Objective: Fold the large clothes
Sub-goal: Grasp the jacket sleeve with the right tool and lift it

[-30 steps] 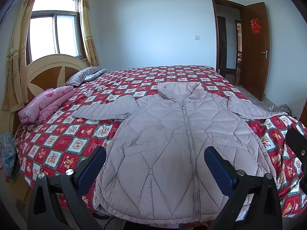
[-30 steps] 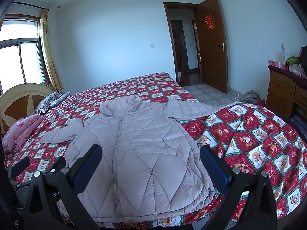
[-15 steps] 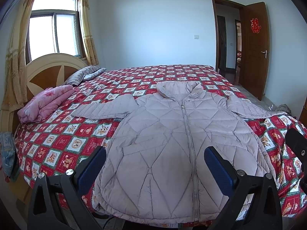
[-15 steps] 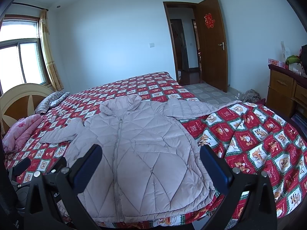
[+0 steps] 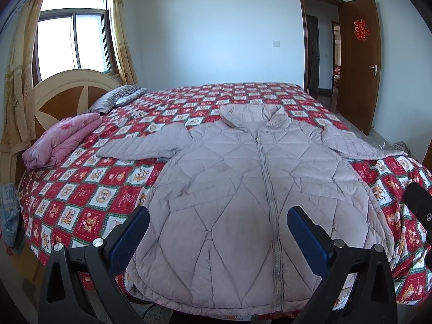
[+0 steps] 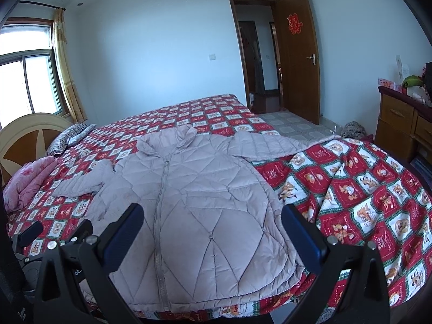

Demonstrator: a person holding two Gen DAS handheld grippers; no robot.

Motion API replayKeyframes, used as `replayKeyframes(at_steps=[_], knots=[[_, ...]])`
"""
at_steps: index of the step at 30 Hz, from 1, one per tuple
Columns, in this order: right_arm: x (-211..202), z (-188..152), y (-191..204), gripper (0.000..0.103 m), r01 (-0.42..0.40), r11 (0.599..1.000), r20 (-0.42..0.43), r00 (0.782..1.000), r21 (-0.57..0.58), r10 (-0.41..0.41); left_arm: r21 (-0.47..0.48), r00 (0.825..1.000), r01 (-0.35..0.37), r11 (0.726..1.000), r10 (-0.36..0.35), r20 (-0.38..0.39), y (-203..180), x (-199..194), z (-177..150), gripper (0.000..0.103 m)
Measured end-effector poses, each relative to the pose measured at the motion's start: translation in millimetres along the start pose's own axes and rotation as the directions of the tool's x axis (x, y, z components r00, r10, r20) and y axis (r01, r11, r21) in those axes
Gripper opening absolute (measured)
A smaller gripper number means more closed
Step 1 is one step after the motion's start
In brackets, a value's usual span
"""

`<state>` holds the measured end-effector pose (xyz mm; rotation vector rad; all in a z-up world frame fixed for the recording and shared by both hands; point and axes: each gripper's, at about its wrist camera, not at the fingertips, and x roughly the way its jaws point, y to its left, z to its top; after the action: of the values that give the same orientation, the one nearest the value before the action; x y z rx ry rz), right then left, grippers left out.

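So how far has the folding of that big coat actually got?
Barely begun. Done: the puffer jacket lies zipped and spread flat on the bed, sleeves out to both sides. In hand: nothing; the left gripper and right gripper hover open above its hem. Left: every fold, sleeves first, most likely.

A red double-happiness sign (image 5: 361, 29) hangs on the wooden door (image 5: 359, 81); other lettering looks too blurred.
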<state>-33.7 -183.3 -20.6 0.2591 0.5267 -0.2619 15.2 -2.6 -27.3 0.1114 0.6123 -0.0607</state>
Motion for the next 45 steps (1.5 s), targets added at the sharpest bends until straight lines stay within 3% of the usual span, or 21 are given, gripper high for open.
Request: replayKeyframes(at_steps=[6,10,14,17,20,23,24,25,27,30,34,36,41,43,45], knots=[[29.2,-2.4,-9.0,0.103,0.015,1.0,-0.066,0.998,0.018,-0.014,0.013,0.999,0.013,1.0,-0.012,-0.052,-4.7,29.7,-2.6,0.102],[64.0,-6.2,-20.2,0.103,0.001,0.999,-0.161,0.987,0.042,0.006,0.023,0.989,0.11,0.994,-0.107,-0.1,-5.5,56.6,-4.0,0.102],[100.5,2.4,-46.2,0.085,-0.031,0.993,-0.256,0.965,0.116,0.06,-0.001,0.979,0.167,0.986,-0.166,-0.118,7.7,89.0,12.0,0.102],[121.6,40.2,-88.5,0.081,-0.037,0.97,-0.239,0.966,0.239,0.096,-0.018,0.989,0.115,0.993,-0.116,-0.088,26.6,118.1,38.1,0.102],[133.1,86.4,-129.4,0.081,0.001,0.961,-0.15,0.988,0.278,0.043,-0.015,0.999,0.021,1.0,-0.022,-0.04,44.3,149.1,62.6,0.102],[154.0,123.3,-202.3,0.081,0.021,0.894,-0.062,0.998,0.448,0.007,-0.031,0.999,-0.028,0.999,0.027,-0.035,60.5,185.3,73.7,0.102],[165.2,129.1,-235.7,0.081,0.044,0.847,-0.056,0.998,0.53,-0.016,-0.042,0.998,-0.032,0.999,0.03,-0.048,64.7,199.0,74.3,0.102],[174.2,130.4,-258.8,0.08,0.053,0.811,-0.058,0.998,0.583,-0.024,-0.055,0.998,-0.029,0.998,0.026,-0.056,68.1,208.4,72.7,0.102],[202.0,129.7,-307.6,0.068,0.071,0.735,-0.077,0.997,0.675,-0.025,-0.087,0.997,-0.028,0.996,0.021,-0.074,74.0,233.4,64.7,0.102],[231.2,123.9,-350.5,0.066,0.193,0.692,-0.154,0.981,0.696,-0.119,-0.126,0.994,-0.066,0.99,0.054,-0.097,78.9,260.1,51.5,0.102],[262.9,118.9,-374.0,0.062,0.363,0.698,-0.244,0.932,0.617,-0.269,-0.195,0.984,-0.043,0.98,0.007,-0.178,84.9,288.6,33.2,0.102],[273.6,123.3,-382.7,0.055,0.361,0.701,-0.234,0.933,0.615,-0.274,-0.199,0.983,-0.044,0.979,0.007,-0.182,84.7,291.3,29.6,0.102],[307.9,134.5,-390.2,0.056,0.394,0.704,-0.281,0.919,0.592,-0.278,-0.163,0.98,-0.059,0.985,0.026,-0.197,77.0,296.7,29.2,0.102],[312.9,136.9,-392.4,0.056,0.411,0.703,-0.255,0.911,0.58,-0.323,-0.158,0.979,-0.061,0.986,0.028,-0.203,77.5,299.7,30.0,0.102],[323.6,137.8,-389.7,0.049,0.425,0.733,-0.247,0.905,0.531,-0.346,-0.155,0.978,-0.062,0.986,0.029,-0.205,77.4,300.5,29.6,0.102]])
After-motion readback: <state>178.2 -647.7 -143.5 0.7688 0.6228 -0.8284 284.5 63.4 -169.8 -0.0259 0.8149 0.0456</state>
